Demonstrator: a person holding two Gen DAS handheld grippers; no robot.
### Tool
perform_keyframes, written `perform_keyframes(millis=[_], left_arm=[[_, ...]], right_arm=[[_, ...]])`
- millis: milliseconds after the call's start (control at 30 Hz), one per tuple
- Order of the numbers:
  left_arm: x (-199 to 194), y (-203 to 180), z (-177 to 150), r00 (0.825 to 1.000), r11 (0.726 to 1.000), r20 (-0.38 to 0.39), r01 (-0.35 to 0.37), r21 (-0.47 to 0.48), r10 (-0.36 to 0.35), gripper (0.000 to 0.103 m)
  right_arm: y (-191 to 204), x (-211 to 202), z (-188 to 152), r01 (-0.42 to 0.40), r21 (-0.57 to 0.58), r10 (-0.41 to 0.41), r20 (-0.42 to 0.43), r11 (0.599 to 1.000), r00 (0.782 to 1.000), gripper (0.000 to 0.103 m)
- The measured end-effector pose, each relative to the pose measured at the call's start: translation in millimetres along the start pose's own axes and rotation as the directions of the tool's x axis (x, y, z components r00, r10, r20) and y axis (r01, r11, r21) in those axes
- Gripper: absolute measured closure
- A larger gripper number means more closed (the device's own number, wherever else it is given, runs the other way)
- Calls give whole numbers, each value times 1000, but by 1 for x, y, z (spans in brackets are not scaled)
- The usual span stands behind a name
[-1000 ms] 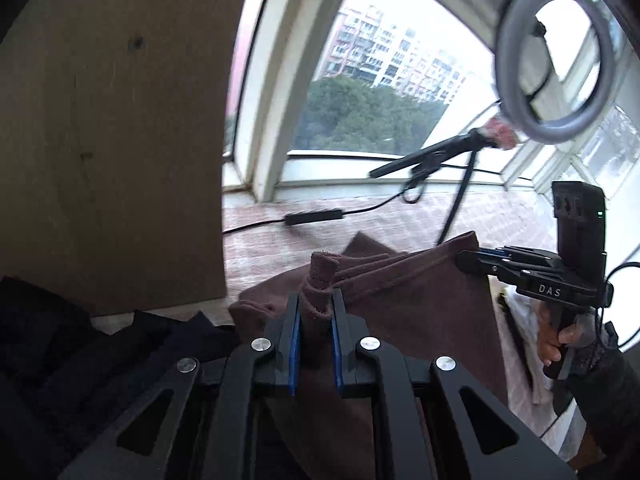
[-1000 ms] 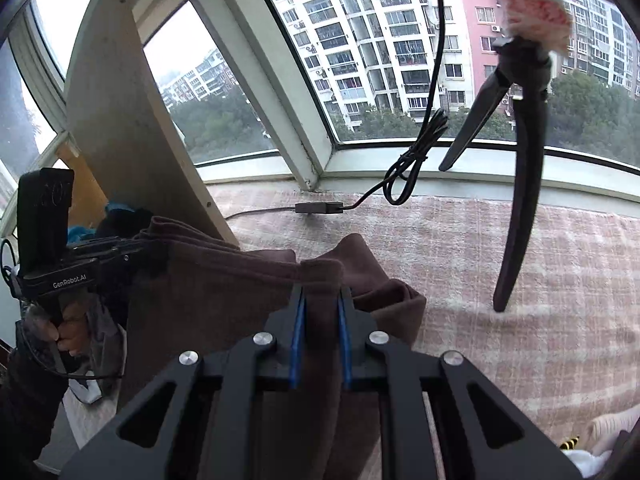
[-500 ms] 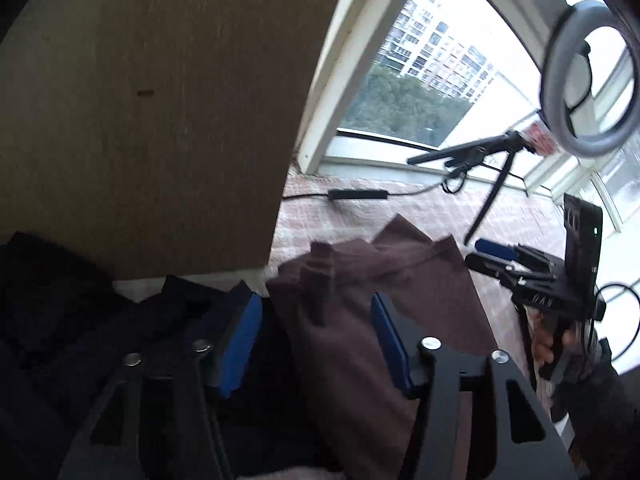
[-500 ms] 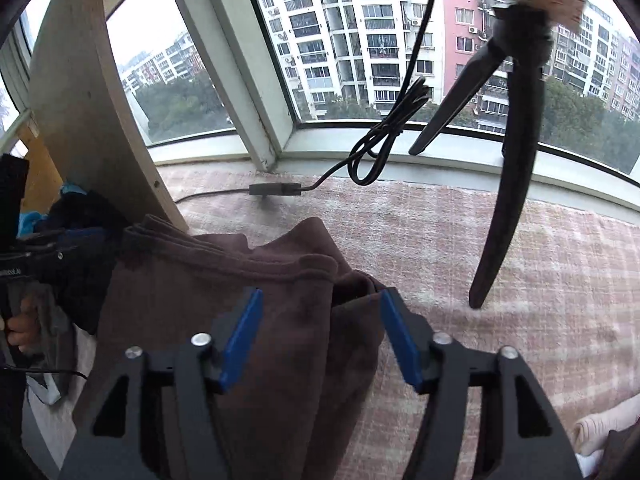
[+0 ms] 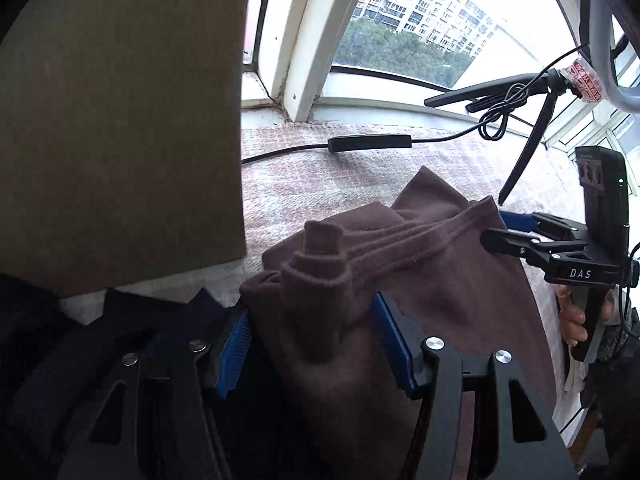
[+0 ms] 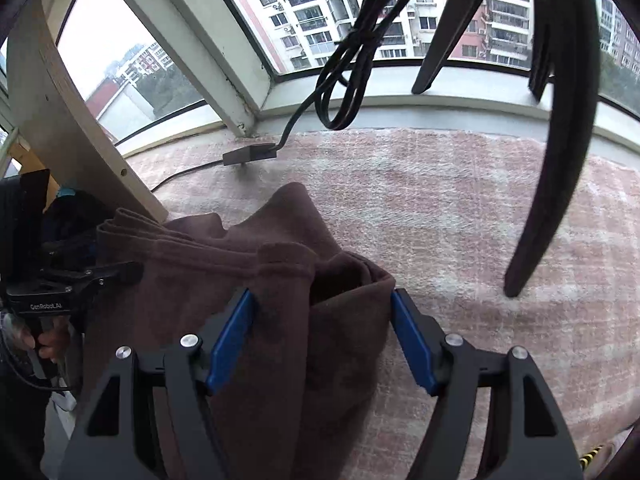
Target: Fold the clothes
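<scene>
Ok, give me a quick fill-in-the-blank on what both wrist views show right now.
1. The garment being folded is ____ in colour.
2. The left gripper has its jaws ____, garment between them.
3. The garment lies on a ____ checked blanket.
4. A black cable hangs before the ____.

Missing: brown; open; pink; window

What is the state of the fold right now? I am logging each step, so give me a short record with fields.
garment: brown garment, bunched in layered folds on the pink checked cloth
left tool: open, jaws have just been opening; garment's corner between the pads, not pinched
right tool: open, jaws have just been opening; garment's other corner between the pads, not pinched
beside garment: dark clothes, on its left in the left wrist view
behind: black cable on the cloth, below the window
</scene>
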State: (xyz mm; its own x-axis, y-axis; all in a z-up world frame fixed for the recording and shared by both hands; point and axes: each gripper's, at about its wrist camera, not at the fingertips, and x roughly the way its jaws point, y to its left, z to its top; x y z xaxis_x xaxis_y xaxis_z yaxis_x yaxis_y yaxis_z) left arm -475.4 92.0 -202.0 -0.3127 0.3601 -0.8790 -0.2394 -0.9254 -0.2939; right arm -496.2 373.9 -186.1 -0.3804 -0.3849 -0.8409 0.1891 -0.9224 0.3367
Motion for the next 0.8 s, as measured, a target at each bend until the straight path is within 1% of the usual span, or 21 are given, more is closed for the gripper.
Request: perform_keyframes(millis=[33, 100, 133, 167, 200, 233, 267, 300, 400, 467, 533, 600, 633, 700, 733, 767, 800], left_arm=[[1, 1, 1, 1000, 1000, 0, 11, -5, -11, 46], [4, 2, 2, 1000, 1000, 0, 26, -16, -26, 46], [4, 1, 2, 1000, 999, 3, 27, -17, -27, 52], [4, 0, 2, 1000, 999, 10, 28, -18, -28, 55], [3, -1, 1, 999, 999, 19, 29, -17, -29, 62], [0, -4, 0, 999, 999, 29, 32, -13, -32, 71], [-4, -6, -1, 998, 999, 41, 37, -11, -37, 73], [-9, -9, -1, 998, 999, 54, 44, -7, -43, 76], [-42, -20, -7, 990, 996, 110, 83, 12, -84, 78], [-76, -30, -15, 981, 993, 157, 113, 31, -117, 79], [-112, -44, -22, 970, 990, 202, 125, 66, -136, 79], [-146, -59, -27, 959, 987, 246, 121, 102, -143, 79], [-164, -68, -29, 952, 987, 276, 103, 126, -135, 79], [-203, -87, -36, 931, 982, 339, 78, 171, -133, 79], [-222, -94, -43, 919, 978, 366, 84, 190, -149, 79], [-236, -103, -50, 909, 974, 385, 80, 210, -158, 79], [-249, -111, -61, 903, 971, 402, 60, 232, -152, 79]], right_arm=[[-1, 3, 1, -24, 4, 24, 1, 1000, 1000, 32], [0, 7, 2, -56, 1, 56, -1, 998, 998, 32], [2, 6, 1, -50, -8, 50, 0, 999, 999, 35], [4, 5, 1, -43, -17, 43, 1, 999, 999, 45], [7, 1, 0, -46, -26, 46, 12, 999, 999, 54], [10, -3, -2, -51, -34, 51, 24, 998, 998, 65], [13, -7, -3, -55, -43, 57, 36, 998, 998, 72], [15, -15, -5, -61, -43, 63, 49, 997, 997, 73], [18, -49, -8, -131, -11, 131, 112, 991, 985, 76], [26, -86, -14, -158, -31, 161, 163, 987, 973, 77], [38, -123, -21, -169, -65, 179, 210, 983, 961, 78], [56, -160, -27, -145, -112, 170, 260, 983, 950, 78], [66, -177, -30, -127, -136, 162, 288, 983, 944, 79], [85, -213, -37, -78, -188, 141, 350, 979, 926, 79], [95, -232, -41, -53, -212, 132, 381, 976, 915, 79], [102, -247, -47, -41, -221, 129, 399, 974, 908, 79], [104, -262, -57, -35, -220, 126, 411, 975, 903, 79]])
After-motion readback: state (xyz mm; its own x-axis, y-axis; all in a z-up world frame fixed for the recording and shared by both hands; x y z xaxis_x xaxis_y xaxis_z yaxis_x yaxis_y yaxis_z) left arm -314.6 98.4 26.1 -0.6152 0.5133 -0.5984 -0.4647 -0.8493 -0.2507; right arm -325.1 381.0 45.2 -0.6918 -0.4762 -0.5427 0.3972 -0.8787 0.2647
